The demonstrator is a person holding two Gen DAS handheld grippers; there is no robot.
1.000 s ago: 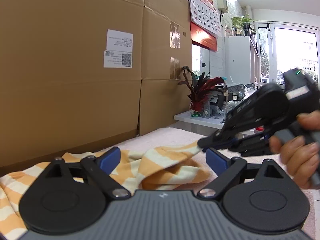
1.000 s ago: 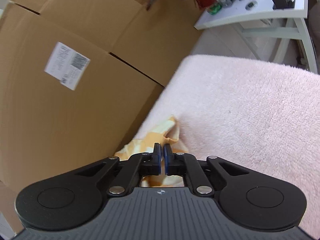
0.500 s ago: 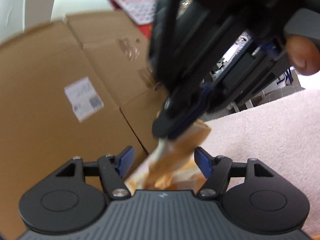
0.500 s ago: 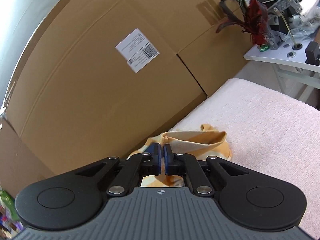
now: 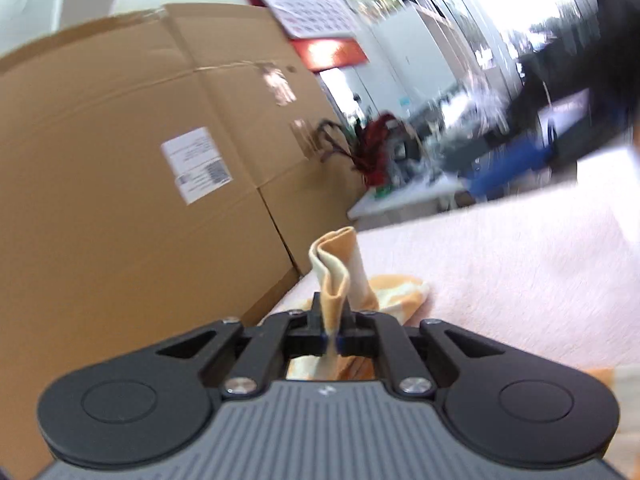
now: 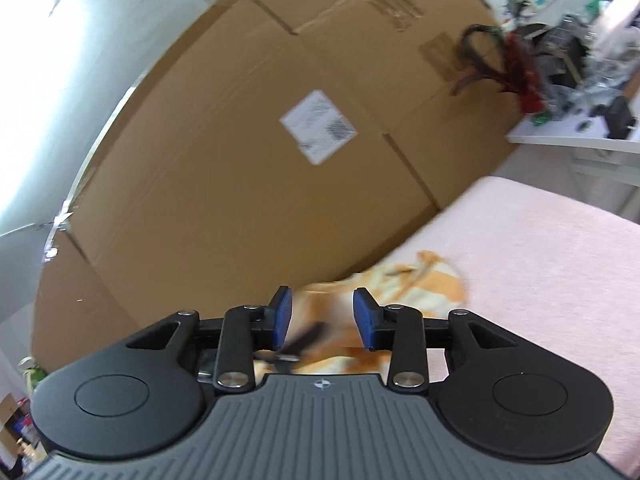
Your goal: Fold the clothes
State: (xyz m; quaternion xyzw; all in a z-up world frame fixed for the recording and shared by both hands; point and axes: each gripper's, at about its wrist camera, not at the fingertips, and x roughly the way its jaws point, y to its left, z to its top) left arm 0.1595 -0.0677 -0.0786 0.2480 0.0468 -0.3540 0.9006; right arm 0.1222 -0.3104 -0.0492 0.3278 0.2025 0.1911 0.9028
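The left gripper (image 5: 332, 338) is clamped on a fold of the orange-and-white striped garment (image 5: 340, 264), its jaws pressed together with the cloth between them. The pinched fold stands up above the jaws as a narrow, doubled loop, and the rest of the garment lies bunched just beyond, on the pink fleecy cover (image 5: 500, 272) of the table.

The right gripper (image 6: 322, 316) has its jaws spread, its blue pads (image 6: 282, 316) standing apart with nothing caught between them. It hangs above the same garment (image 6: 428, 280), which lies crumpled at the left edge of the pink cover (image 6: 540, 260), close against the large cardboard boxes (image 6: 280, 140). A dark, blurred shape shows between the pads; it cannot be told what it is.

The cardboard boxes (image 5: 140, 180) fill the left side of both views and carry a white shipping label (image 5: 196, 164). Farther off, to the right, a white side table (image 6: 572, 140) carries a dark red feathery plant (image 6: 520, 76) and other blurred clutter. A wall calendar (image 5: 308, 12) hangs above the boxes in the left wrist view. At the far right of that view a dark, blurred mass with a blue patch crosses the frame.
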